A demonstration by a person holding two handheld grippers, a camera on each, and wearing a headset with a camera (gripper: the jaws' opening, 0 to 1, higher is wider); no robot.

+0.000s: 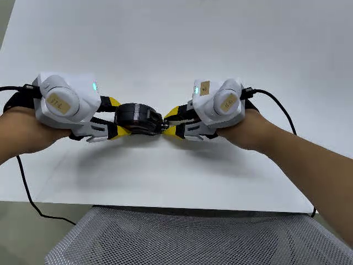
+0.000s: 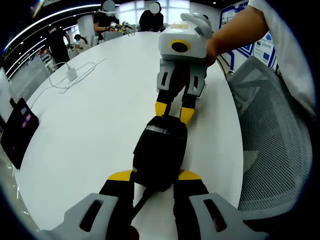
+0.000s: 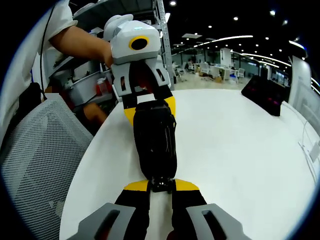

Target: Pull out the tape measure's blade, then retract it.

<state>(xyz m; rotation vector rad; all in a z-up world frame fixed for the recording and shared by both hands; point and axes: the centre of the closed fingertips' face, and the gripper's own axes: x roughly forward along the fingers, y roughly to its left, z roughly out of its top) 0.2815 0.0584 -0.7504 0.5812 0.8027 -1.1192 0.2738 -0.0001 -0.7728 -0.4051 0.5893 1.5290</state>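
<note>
**Now: both grippers on the tape measure, over the table**

Head view, left to right. The left hand [image 1: 22, 130] wraps the back of the left gripper [image 1: 117, 116], knuckles up, forearm coming in from the left edge. The gripper lies level and points right. Its yellow-tipped jaws stand apart by the case's width and clamp the tape measure [image 1: 138, 117] from either side.

The tape measure is a black, rounded case lying lengthwise between the two tools, at the middle of the view. Its shadow falls on the white table [image 1: 165, 44] just below it. No length of blade shows between case and right gripper. A small dark hook [image 1: 164, 125] sits at the case's right end.

The right gripper [image 1: 170, 122] points left and meets the left one nose to nose. Its jaws are drawn nearly together and pinch the hook. The right hand [image 1: 248, 130] holds it from behind, forearm running to the lower right corner.

Left gripper view: the left gripper [image 2: 155, 176] grips the tape measure [image 2: 160, 147] at its near end, and the right gripper [image 2: 174, 111] is at the far end.

Right gripper view: the right gripper [image 3: 161, 185] closes on the hook [image 3: 161, 183] at the near end of the tape measure [image 3: 156, 140]. The left gripper [image 3: 150, 107] holds the far end.

A mesh chair [image 1: 193, 237] stands at the table's near edge.
</note>
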